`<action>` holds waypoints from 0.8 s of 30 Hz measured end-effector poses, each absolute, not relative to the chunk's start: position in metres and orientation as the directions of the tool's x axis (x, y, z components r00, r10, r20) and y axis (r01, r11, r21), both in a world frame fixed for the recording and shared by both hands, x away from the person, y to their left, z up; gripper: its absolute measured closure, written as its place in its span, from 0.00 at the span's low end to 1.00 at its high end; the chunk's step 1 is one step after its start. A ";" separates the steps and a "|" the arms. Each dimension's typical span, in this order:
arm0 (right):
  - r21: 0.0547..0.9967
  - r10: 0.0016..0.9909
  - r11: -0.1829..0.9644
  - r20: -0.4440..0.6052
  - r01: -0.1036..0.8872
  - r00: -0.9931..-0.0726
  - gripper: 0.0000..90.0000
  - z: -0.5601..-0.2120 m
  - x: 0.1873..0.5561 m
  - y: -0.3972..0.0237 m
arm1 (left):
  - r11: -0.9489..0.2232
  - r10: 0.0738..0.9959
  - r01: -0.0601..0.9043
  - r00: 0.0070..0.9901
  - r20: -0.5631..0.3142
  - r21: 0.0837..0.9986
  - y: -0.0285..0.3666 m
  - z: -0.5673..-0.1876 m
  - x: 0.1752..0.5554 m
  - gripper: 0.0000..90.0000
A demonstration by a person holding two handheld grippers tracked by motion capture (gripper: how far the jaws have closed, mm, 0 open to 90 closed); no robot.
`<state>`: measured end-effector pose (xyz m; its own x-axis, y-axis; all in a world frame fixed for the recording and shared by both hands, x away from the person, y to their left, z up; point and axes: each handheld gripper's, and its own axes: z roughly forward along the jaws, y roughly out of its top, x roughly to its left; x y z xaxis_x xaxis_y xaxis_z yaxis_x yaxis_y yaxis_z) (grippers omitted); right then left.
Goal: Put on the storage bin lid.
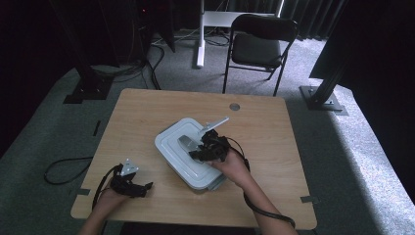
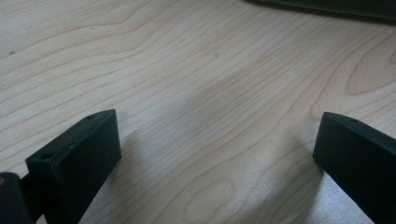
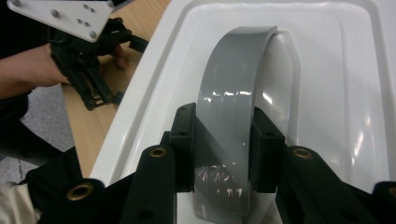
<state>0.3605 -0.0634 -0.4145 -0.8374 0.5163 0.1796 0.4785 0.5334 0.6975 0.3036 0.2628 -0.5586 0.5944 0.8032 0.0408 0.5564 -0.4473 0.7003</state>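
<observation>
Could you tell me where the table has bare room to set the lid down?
The light wooden table lies bare right of the white rectangular plastic box, along its far edge and at its far-left corner. The near-left corner is crowded by the left tongs; the right tongs grip the grey lid handle.

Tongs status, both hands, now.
Left tongs: open, nothing between them, resting over the bare table.
Right tongs: closed on the grey handle of the white box lid.

Both grippers are black, each trailing a black cable across the table [image 1: 147, 112]. The left gripper [image 1: 147, 186] carries a grey three-cornered plate with small screws; the right gripper [image 3: 223, 149] shows brass-ringed holes behind its blocky fingers [image 3: 184, 140].
</observation>
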 end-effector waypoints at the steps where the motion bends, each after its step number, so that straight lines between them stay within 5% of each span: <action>1: 0.698 0.516 0.533 0.180 0.478 -0.837 0.74 -0.415 0.361 -0.063 | -0.447 0.803 0.556 0.594 0.041 0.700 0.263 -0.559 0.304 0.02; 4: 0.710 0.496 0.524 0.194 0.470 -0.846 0.53 -0.408 0.358 -0.068 | -0.446 0.804 0.558 0.593 0.040 0.699 0.263 -0.558 0.304 0.02; 9: 0.753 0.509 0.486 0.169 0.444 -0.844 0.39 -0.393 0.353 -0.080 | -0.441 0.806 0.560 0.591 0.035 0.701 0.263 -0.558 0.304 0.02; 14: 0.771 0.600 0.465 0.087 0.436 -0.795 0.14 -0.384 0.363 -0.105 | -0.422 0.818 0.574 0.574 0.022 0.701 0.261 -0.556 0.305 0.02; 24: 0.790 0.746 0.342 0.100 0.509 -0.658 0.14 -0.414 0.401 -0.154 | -0.365 0.842 0.564 0.539 0.004 0.741 0.250 -0.542 0.308 0.02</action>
